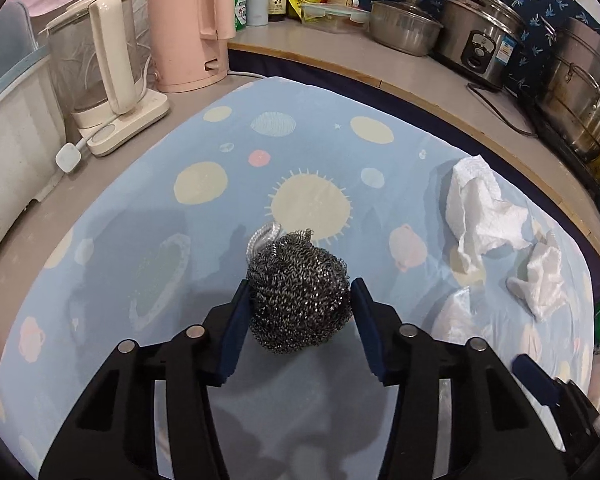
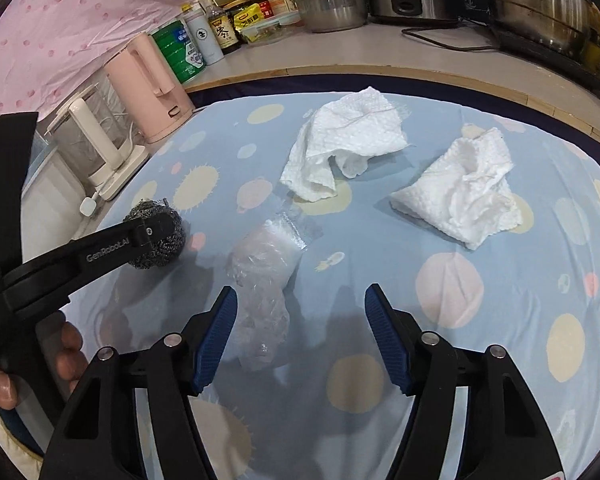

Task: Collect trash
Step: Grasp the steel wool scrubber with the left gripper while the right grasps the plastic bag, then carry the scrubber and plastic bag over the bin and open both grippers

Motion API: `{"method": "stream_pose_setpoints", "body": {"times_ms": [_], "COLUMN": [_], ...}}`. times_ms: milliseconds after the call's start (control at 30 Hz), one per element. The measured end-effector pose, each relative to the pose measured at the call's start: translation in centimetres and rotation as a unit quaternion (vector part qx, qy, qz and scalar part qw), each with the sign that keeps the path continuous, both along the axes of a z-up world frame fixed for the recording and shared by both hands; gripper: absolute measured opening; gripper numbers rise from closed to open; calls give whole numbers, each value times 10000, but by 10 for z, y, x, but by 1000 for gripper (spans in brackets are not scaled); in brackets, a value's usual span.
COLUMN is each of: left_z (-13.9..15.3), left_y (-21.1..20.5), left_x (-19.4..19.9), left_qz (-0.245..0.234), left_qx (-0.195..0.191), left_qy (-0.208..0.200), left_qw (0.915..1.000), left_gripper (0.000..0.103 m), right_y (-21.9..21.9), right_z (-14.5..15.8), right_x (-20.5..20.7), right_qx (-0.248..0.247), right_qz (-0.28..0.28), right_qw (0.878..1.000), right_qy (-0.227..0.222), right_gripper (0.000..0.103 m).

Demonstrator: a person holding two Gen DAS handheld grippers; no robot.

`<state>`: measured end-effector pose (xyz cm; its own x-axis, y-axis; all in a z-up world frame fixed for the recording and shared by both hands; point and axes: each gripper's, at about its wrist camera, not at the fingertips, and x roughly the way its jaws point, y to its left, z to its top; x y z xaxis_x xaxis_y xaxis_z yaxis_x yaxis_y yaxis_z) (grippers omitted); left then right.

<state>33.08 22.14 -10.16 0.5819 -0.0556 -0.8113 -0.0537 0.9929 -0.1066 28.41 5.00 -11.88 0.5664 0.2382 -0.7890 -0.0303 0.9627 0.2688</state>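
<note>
While our left gripper (image 1: 298, 300) clasps the steel wool scrubber (image 1: 298, 300) over the middle of the planet-print cloth (image 1: 160, 240), our right gripper (image 2: 300, 322) hangs spread above it, a crumpled clear plastic bag (image 2: 260, 280) beside its left finger; two crumpled paper towels (image 2: 348, 144) (image 2: 464, 188) lie nearer the cloth's far edge.

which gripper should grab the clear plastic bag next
Right, probably. The right gripper is open and empty, with the clear plastic bag just ahead by its left finger. The left gripper is around the steel wool scrubber.
</note>
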Motion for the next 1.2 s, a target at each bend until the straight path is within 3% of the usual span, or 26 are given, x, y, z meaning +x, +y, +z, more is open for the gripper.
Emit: {"method": "stream_pose_setpoints", "body": {"times_ms": [133, 233, 800, 1200], "left_z": [0, 1, 29, 53], "left_y": [-1, -3, -38, -107], "left_x": [-11, -20, -103, -160], "left_qz": [-27, -62, -519, -1243], "left_qx": [-18, -93, -398, -395], "left_qy": [-16, 3, -71, -191], "left_qw": [10000, 9999, 9978, 9913], "left_gripper": [44, 43, 42, 42], "right_y": [6, 6, -53, -112], "right_z": [-8, -3, 39, 63], "right_x": [1, -9, -89, -154], "right_qx": [-24, -52, 175, 263], "right_qz": [124, 147, -486, -1090], "right_qw": [9998, 9999, 9979, 9914], "right_qy": [121, 32, -381, -682], "right_gripper": [13, 7, 6, 6]}}
